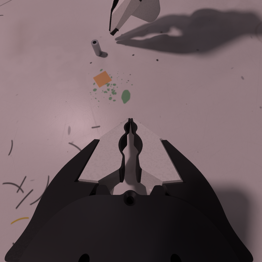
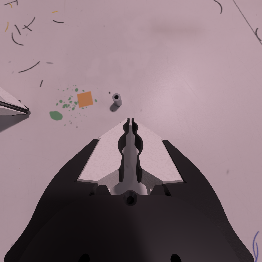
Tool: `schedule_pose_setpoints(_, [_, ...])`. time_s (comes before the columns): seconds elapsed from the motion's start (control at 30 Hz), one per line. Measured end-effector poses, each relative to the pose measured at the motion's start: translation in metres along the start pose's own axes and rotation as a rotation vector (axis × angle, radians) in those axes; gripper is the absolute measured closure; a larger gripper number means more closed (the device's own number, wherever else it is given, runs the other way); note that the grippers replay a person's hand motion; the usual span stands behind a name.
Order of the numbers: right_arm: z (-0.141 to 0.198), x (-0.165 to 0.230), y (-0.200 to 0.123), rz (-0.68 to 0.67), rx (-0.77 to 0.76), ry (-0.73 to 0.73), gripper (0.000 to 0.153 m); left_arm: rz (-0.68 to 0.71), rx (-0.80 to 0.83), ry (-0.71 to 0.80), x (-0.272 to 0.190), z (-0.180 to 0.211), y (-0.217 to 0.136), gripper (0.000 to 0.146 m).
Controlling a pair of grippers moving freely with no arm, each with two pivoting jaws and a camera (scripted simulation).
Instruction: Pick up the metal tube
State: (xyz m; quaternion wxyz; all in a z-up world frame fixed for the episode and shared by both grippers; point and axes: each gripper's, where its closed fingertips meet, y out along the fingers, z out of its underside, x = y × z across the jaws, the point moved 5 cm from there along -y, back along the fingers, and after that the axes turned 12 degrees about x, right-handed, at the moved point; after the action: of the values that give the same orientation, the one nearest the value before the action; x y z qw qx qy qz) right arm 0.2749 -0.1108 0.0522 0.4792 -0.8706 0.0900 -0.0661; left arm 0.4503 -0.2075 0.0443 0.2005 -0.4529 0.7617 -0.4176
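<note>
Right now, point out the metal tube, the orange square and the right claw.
metal tube [image 2: 117, 100], right wrist view, on its side wall.
orange square [image 2: 84, 99], right wrist view, on its middle.
right claw [image 2: 130, 119], right wrist view, midway between its fingertips.

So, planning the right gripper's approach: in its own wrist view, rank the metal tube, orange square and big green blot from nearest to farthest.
1. Metal tube, just ahead, slightly left of the fingers.
2. Orange square, further left.
3. Big green blot, farthest left.

Ahead of me the metal tube stands upright on its end: short, grey, thick-walled, its dark bore facing up, alone and untouched by anything.
</note>
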Motion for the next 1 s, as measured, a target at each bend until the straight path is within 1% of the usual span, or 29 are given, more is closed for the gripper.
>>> schedule_pose_setpoints(0.1, [-0.002,0.003,-0.004,-0.021,-0.018,0.006,0.141,-0.002,0.000,0.002,0.000,0.000,0.000,0.146])
schedule_pose_setpoints(0.17, [0.001,0.002,-0.006,-0.017,0.022,0.018,0.132,-0.010,-0.012,-0.005,0.002,-0.001,-0.002,0.146])
schedule_pose_setpoints(0.27, [0.005,0.003,-0.010,0.003,0.045,0.029,0.128,0.017,-0.110,-0.056,0.007,-0.010,-0.012,0.146])
schedule_pose_setpoints(0.33, [0.009,0.004,-0.011,-0.005,0.044,0.049,0.128,0.101,-0.186,-0.112,0.014,-0.023,-0.021,0.146])
schedule_pose_setpoints(0.37, [0.011,0.003,-0.012,-0.006,0.041,0.057,0.127,0.154,-0.198,-0.134,0.020,-0.032,-0.024,0.146])
schedule_pose_setpoints(0.43, [0.013,0.001,-0.013,-0.010,0.030,0.075,0.122,0.267,-0.174,-0.164,0.035,-0.055,-0.024,0.144])
schedule_pose_setpoints(0.47, [0.013,0.001,-0.014,-0.025,0.022,0.083,0.119,0.317,-0.156,-0.162,0.042,-0.067,-0.019,0.140])
schedule_pose_setpoints(0.53, [0.011,0.002,-0.014,-0.052,-0.010,0.081,0.117,0.358,-0.128,-0.096,0.056,-0.087,0.001,0.131])
schedule_pose_setpoints(0.6, [0.009,0.005,-0.012,-0.046,-0.031,0.055,0.117,0.329,-0.072,0.044,0.066,-0.096,0.026,0.124])
schedule_pose_setpoints(0.67, [0.009,0.004,-0.009,0.018,-0.017,0.007,0.118,0.286,-0.038,0.169,0.073,-0.103,0.043,0.123])
schedule_pose_setpoints(0.73, [0.010,0.002,-0.008,0.058,-0.018,-0.019,0.116,0.300,-0.025,0.247,0.076,-0.109,0.053,0.123])
schedule_pose_setpoints(0.83, [0.015,-0.001,-0.006,-0.018,-0.043,0.032,0.116,0.346,0.002,0.332,0.077,-0.116,0.066,0.123])
schedule_pose_setpoints(0.93, [0.019,-0.002,-0.004,-0.102,-0.088,0.080,0.116,0.367,0.052,0.410,0.077,-0.113,0.078,0.124])
schedule_pose_setpoints(1.0, [0.019,-0.003,-0.007,-0.139,-0.119,0.098,0.116,0.393,0.056,0.441,0.076,-0.111,0.081,0.126])
